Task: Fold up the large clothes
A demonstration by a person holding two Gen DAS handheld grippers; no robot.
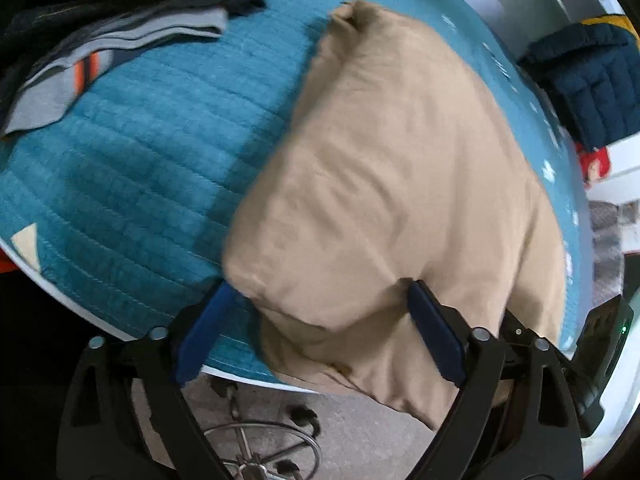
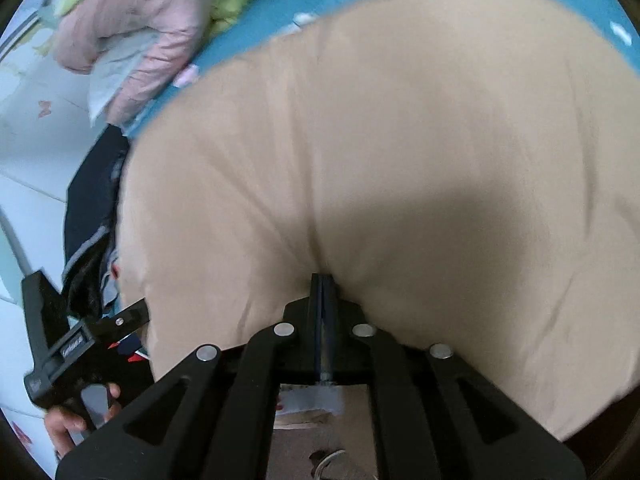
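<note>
The tan garment (image 1: pixel 400 184) stretches lengthwise away from both grippers: left gripper (image 1: pixel 316 320) jaws apart astride its near edge, right gripper (image 2: pixel 322 280) clamped on it.

Beige garment (image 1: pixel 400 184) — large, folded, rumpled — overhanging the teal cover's near edge.

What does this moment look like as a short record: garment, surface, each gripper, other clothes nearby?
garment: tan garment, partly folded, near edge hanging off the table
surface: teal quilted cover
left gripper: open, jaws straddling the garment's near corner
right gripper: shut on a fold of the tan cloth
other clothes: grey striped pile, navy padded item, pink jacket
</note>
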